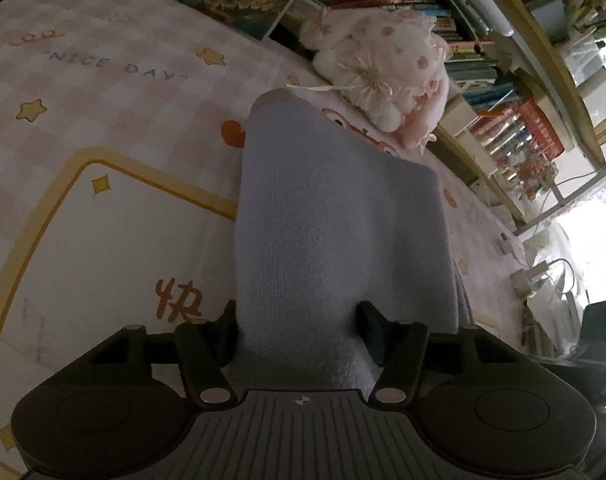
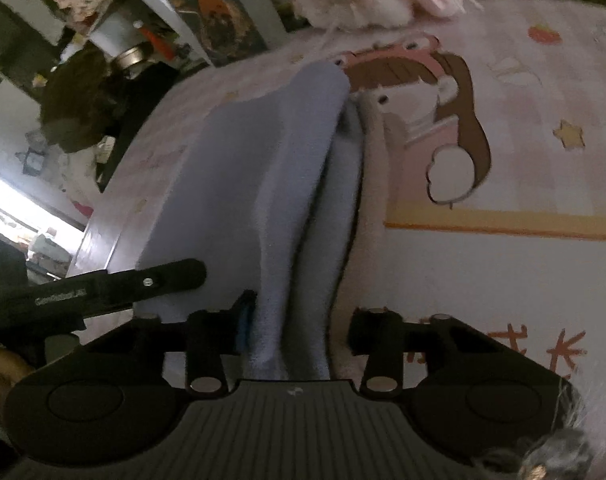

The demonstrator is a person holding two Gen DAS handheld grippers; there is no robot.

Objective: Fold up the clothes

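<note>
Gripped between both black fingers of the left hand-held gripper (image 1: 299,332), a pale lavender-blue knitted garment (image 1: 335,216) is bunching up and running forward from it across the pink checked bedsheet with cartoon prints (image 1: 103,120). Across in the other view, the right hand-held gripper (image 2: 299,328) is straddling a raised double fold of the same cloth (image 2: 263,168); its left pad is pressing the fabric, but the right finger is standing just clear of it, so I cannot tell whether it is truly clamping. By my reading, the folding is sitting partway: the garment is already lying narrow and layered, with at least two thicknesses showing along its right edge, yet both ends are being lifted off the bed, so a further fold and a flat lay-down are likely remaining. Counting: one garment, two hand-held grippers, one pink-and-white plush toy (image 1: 383,76) lying beyond the cloth's far end, and many books on the shelves (image 1: 503,120) to the right.
</note>
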